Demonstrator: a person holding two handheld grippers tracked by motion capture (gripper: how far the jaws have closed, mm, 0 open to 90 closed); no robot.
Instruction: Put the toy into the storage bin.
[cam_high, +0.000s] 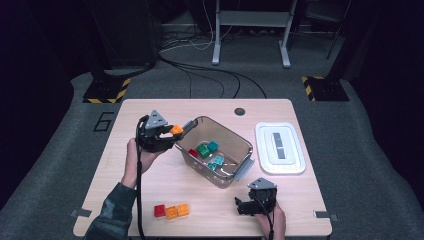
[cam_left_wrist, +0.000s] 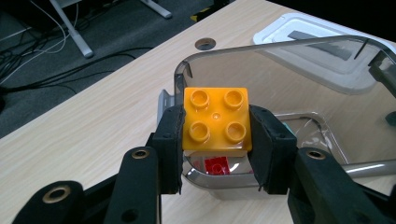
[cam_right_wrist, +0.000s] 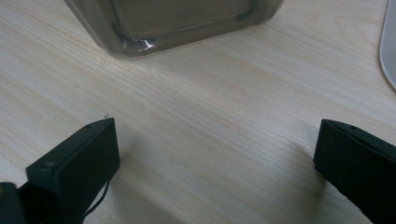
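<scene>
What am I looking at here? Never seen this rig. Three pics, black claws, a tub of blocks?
No robot arm here: a person sits at a wooden table and holds a hand-operated two-jaw gripper in each hand. The wide picture comes from a fixed camera above the table. The other two come from cameras riding on the grippers, looking along their black jaws.

The left gripper is clamped on an orange building block, held at the rim of a clear plastic bin. In the bin lie green, teal and red blocks. The right gripper rests low on the table near the bin's near corner, jaws wide apart with nothing between them.

Beside the bin lies its white lid. Near the front edge sits a row of three blocks, one red and two orange.
</scene>
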